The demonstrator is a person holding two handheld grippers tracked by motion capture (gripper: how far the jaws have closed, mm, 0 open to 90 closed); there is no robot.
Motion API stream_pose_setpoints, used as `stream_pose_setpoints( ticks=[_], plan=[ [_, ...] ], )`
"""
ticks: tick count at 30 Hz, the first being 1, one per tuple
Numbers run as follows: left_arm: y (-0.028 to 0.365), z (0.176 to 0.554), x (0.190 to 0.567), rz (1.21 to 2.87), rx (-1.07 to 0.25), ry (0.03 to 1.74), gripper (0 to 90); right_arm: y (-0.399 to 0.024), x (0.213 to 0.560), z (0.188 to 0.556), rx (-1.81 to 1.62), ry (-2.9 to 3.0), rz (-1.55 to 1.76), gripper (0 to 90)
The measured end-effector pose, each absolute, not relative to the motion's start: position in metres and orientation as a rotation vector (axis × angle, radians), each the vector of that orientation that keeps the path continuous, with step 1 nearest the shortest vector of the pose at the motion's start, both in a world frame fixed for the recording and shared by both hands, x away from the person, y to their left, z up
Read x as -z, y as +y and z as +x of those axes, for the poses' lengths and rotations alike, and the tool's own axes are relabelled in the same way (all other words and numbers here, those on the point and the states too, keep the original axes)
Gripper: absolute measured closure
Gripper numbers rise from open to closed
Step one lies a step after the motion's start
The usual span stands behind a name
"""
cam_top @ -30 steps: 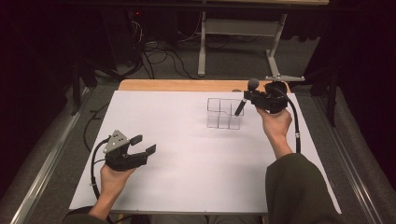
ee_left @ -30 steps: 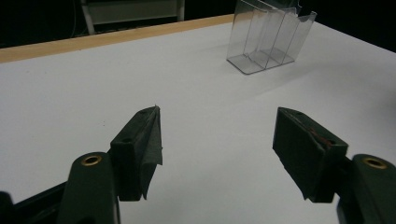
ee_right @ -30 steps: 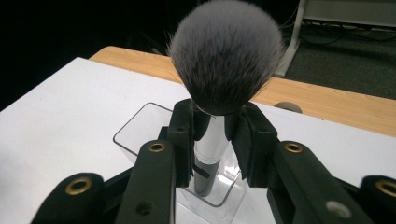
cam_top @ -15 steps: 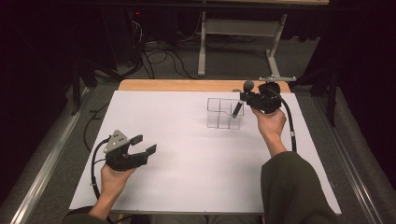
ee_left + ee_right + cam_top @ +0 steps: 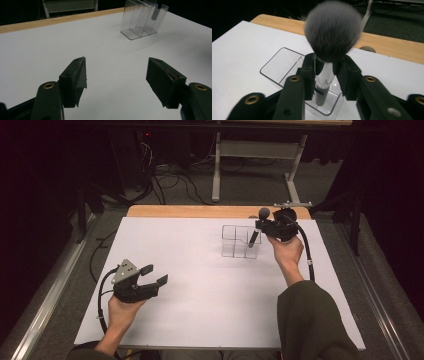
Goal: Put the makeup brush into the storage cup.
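Observation:
A makeup brush (image 5: 254,238) with a grey fluffy head (image 5: 333,30) and a silver handle stands tilted in the right-hand compartment of a clear plastic holder (image 5: 235,245). My right gripper (image 5: 260,225) is around the handle just under the head. Its jaws have just been opening, and in the right gripper view (image 5: 325,68) a narrow gap shows beside the handle. My left gripper (image 5: 155,275) rests over the near left of the white table, open with nothing between its jaws (image 5: 116,80). The holder (image 5: 142,22) stands far ahead of it.
The white tabletop (image 5: 200,295) ends in a wooden strip (image 5: 200,211) at the far edge. Beyond it are cables on the floor and a metal stand (image 5: 292,202). The holder's other compartments (image 5: 279,70) hold nothing.
The right hand carried the brush a little left and down, so its handle now stands in the holder. The jaws around it have parted slightly. The left hand has not moved.

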State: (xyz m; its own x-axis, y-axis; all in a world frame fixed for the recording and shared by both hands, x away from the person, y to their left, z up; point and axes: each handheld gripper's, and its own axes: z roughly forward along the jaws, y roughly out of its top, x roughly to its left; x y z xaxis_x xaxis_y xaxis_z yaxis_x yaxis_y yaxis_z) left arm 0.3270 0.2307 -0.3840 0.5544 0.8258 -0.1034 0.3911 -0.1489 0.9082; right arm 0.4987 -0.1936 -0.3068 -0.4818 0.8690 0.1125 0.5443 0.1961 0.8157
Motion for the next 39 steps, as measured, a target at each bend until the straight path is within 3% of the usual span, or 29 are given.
stream_pose_setpoints(
  ticks=[4,9,39],
  plan=[
    [0.231,0.327,0.384,1.757,-0.527,1.012,32.7,-0.196,0.308,0.499,-1.203,2.084,1.355,44.9],
    [0.231,0.327,0.384,1.757,-0.528,1.011,32.6,-0.200,0.305,0.495,-1.186,2.058,1.361,32.3],
    [0.231,0.326,0.384,1.755,-0.527,1.012,32.5,-0.212,0.291,0.469,-1.239,2.018,1.272,35.2]
  ],
)
